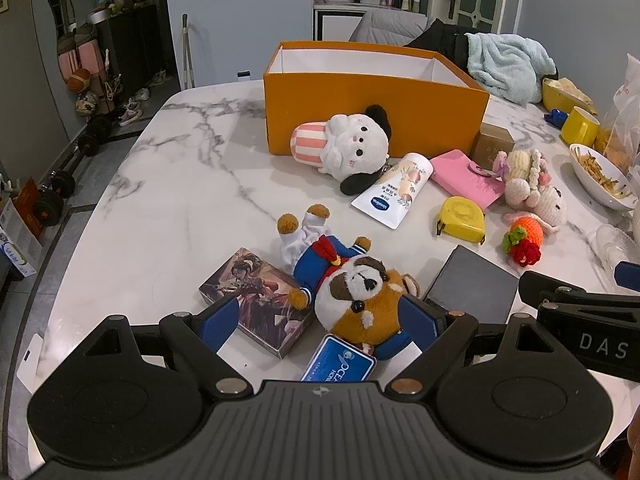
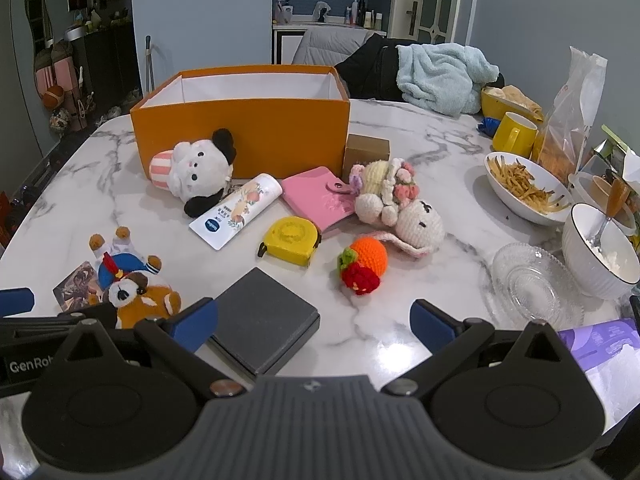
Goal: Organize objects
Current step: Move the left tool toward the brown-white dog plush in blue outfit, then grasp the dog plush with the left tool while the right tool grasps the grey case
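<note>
A sailor-suited plush (image 1: 360,292) lies on the marble table (image 1: 180,200), its head between the open fingers of my left gripper (image 1: 320,320); the right finger is at the head, the left finger hangs over a picture box (image 1: 260,292). My right gripper (image 2: 316,324) stands open and holds nothing, its left finger over a dark grey box (image 2: 260,316). Behind stands an open orange box (image 2: 240,140), its visible inside bare. In front of it lie a white puppy plush (image 2: 196,168), lotion tube (image 2: 236,210), pink wallet (image 2: 316,196), yellow tape measure (image 2: 292,240), crochet orange (image 2: 364,264) and crochet bunny (image 2: 396,204).
A small tan box (image 2: 366,152) sits beside the orange box. At the right are a bowl of fries (image 2: 524,188), a yellow mug (image 2: 514,134), a glass dish (image 2: 532,284) and a white bowl with a spoon (image 2: 600,252). A blue blanket (image 2: 440,76) lies behind.
</note>
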